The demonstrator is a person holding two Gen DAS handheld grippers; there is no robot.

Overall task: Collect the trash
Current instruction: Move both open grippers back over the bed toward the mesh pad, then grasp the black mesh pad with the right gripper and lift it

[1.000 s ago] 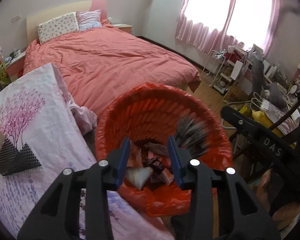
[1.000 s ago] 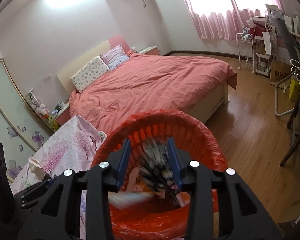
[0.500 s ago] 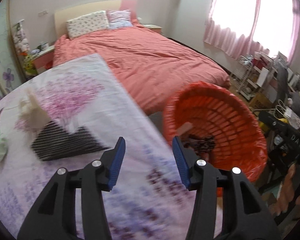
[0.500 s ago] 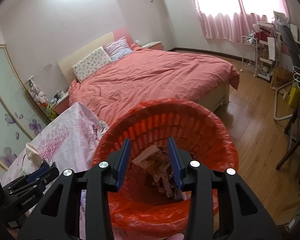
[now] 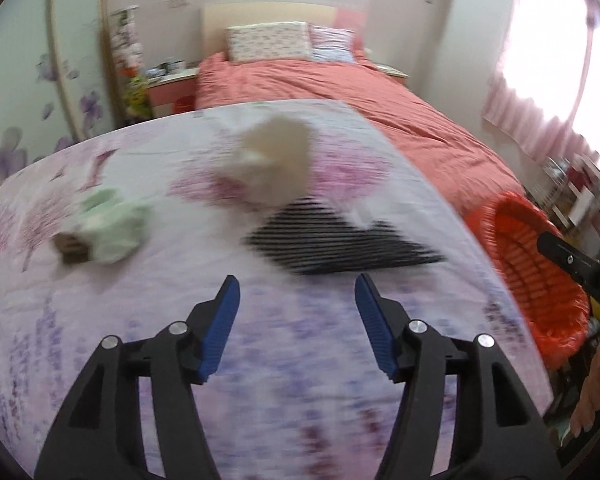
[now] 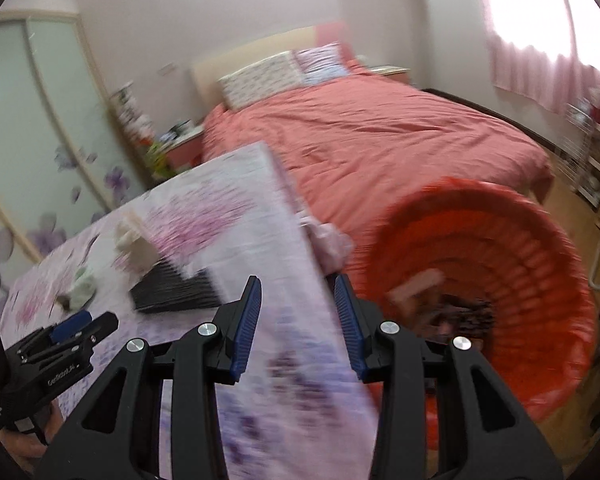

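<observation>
Pink-quilted bed (image 6: 364, 136), bright curtained window (image 5: 548, 64).

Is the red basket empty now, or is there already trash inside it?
Not empty: the red basket holds blurred scraps of trash at its bottom, seen in the right wrist view.

- The left wrist view looks from close above the floral pink-and-white tablecloth (image 5: 300, 400), facing the far salmon-covered bed (image 5: 380, 112).
- The right wrist view sits further right, above the tablecloth's edge, looking down into the near orange-lined round waste basket (image 6: 540, 248).
- Both share tablecloth, bed and basket.
</observation>
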